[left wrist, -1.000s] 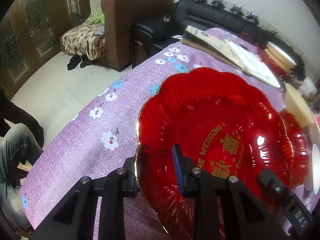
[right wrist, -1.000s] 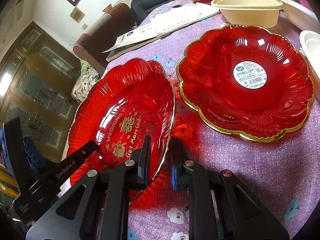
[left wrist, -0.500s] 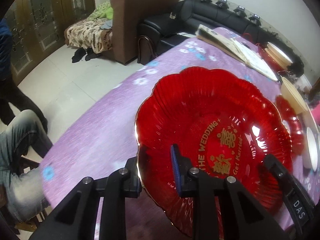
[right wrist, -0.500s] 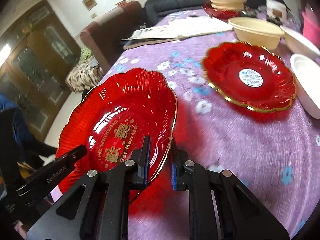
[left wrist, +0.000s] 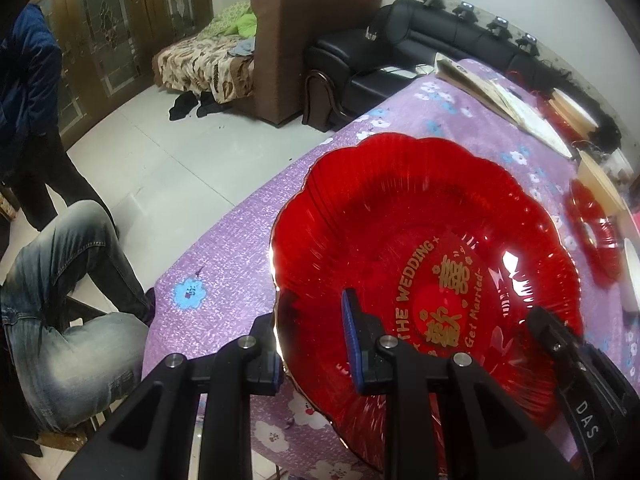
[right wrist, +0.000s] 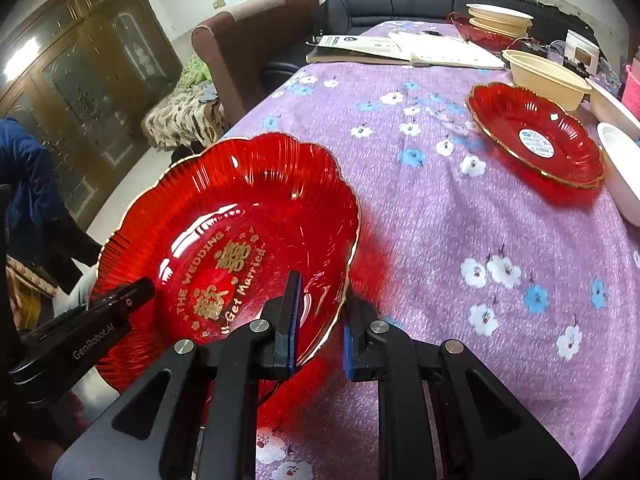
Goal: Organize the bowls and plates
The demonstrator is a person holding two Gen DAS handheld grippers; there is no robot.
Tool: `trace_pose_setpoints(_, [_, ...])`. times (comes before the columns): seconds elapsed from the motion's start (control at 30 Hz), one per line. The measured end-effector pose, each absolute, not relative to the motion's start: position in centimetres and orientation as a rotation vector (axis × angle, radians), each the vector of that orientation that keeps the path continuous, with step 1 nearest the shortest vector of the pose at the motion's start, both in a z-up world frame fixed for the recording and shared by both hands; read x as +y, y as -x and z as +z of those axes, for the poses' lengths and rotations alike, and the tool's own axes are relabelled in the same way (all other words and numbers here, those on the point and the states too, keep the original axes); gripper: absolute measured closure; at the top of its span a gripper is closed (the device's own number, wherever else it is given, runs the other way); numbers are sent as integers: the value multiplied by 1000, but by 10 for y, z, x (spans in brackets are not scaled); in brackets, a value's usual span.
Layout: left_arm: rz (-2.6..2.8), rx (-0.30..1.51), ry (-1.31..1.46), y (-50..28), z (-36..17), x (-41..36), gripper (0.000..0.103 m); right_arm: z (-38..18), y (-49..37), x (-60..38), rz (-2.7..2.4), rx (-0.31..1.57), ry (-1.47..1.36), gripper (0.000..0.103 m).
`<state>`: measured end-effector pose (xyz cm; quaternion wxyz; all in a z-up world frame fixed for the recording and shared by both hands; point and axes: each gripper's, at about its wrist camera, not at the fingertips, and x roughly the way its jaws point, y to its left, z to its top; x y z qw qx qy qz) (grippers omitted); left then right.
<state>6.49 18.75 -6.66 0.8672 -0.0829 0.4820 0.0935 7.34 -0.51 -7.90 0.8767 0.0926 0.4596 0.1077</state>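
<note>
Plate [right wrist: 224, 240] lettered "THE WEDDING", "Get Married", apparently between both claws

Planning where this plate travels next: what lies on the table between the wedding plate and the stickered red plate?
Only flowered purple tablecloth separates wedding plate from stickered red plate, per the right wrist view.

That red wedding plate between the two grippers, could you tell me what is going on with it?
A person is holding the red wedding plate with both handheld grippers. The left gripper and the right gripper each pinch its gold-edged rim from opposite sides, carrying it tilted above the purple flowered tablecloth. A second red plate with a sticker rests farther along the table beside a beige bowl and white bowls. More bowls sit stacked at the far end.
</note>
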Motion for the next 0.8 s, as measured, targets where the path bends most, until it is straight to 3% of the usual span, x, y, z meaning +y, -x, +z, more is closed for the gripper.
trace_pose_setpoints(0.27, [208, 1005, 170, -56, -65, 190, 72, -81, -72, 1, 215, 1003, -174, 84])
trace_pose_setpoints(0.33, [233, 978, 164, -50, -59, 192, 57, -81, -72, 5, 213, 1003, -144, 83])
trace_pose_setpoints(0.5, [290, 867, 124, -33, -38, 195, 41, -78, -68, 8, 192, 993, -93, 81])
trace_pose_setpoints(0.8, [288, 816, 118, -25, -20, 193, 39, -59, -50, 2, 152, 888, -30, 79])
